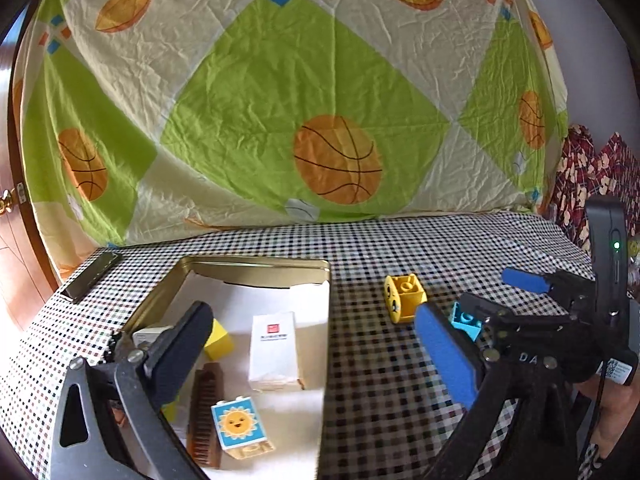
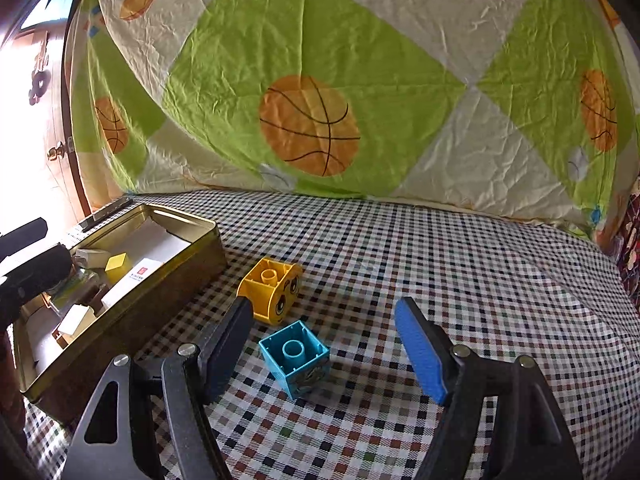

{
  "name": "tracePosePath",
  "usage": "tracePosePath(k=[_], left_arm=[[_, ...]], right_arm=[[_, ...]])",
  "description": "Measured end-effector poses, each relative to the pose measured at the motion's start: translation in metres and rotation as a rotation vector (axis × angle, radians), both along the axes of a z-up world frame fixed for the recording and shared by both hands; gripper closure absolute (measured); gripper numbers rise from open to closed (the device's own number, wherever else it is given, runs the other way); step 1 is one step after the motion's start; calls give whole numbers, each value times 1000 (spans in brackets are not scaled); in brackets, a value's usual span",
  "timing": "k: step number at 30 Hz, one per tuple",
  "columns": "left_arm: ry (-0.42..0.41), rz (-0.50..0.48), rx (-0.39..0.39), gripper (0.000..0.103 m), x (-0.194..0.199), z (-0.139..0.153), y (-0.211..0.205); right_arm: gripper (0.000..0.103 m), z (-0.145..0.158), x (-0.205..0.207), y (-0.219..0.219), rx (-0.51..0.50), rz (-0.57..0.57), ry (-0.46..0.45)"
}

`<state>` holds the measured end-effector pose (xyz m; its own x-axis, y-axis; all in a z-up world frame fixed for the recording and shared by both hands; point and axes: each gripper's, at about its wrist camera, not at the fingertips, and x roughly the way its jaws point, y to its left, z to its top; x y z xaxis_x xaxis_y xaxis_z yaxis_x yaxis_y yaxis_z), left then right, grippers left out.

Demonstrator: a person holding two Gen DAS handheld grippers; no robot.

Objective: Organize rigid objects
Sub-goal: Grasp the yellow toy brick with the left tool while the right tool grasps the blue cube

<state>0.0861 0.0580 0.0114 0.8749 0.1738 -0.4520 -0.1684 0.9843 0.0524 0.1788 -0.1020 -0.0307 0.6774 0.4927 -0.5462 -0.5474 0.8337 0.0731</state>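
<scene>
— Holding anything, right gripper (image 2: pixel 324 348)?
— No, wide open around the small blue plastic block (image 2: pixel 295 356) on the checked worktop (image 2: pixel 440 264).
— And left gripper (image 1: pixel 316 344)?
— Wide open, empty, over the gold metal tin (image 1: pixel 256 266).

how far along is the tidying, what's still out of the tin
Done: the gold metal tin already holds a sun-print block, white box, brown comb and yellow cube. In hand: nothing; the open right gripper frames the blue hollow block. Left: that and the yellow face block.
</scene>
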Motion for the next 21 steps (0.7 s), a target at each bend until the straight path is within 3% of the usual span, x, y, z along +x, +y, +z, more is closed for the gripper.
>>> tracePosePath(k=[6, 8, 12, 18, 21], left_arm=[[37, -11, 15, 1, 16, -4, -20], [47, -11, 9, 1, 22, -6, -23], [73, -13, 14, 1, 35, -12, -32], [128, -13, 36, 1, 67, -24, -51], [166, -26, 61, 2, 87, -35, -62]], right_arm=[[29, -20, 23, 12, -57, 46, 152], [60, -26, 31, 10, -45, 54, 208], [60, -22, 22, 2, -60, 34, 152], [60, -19, 36, -45, 0, -164, 122], [59, -17, 39, -59, 18, -209, 114]])
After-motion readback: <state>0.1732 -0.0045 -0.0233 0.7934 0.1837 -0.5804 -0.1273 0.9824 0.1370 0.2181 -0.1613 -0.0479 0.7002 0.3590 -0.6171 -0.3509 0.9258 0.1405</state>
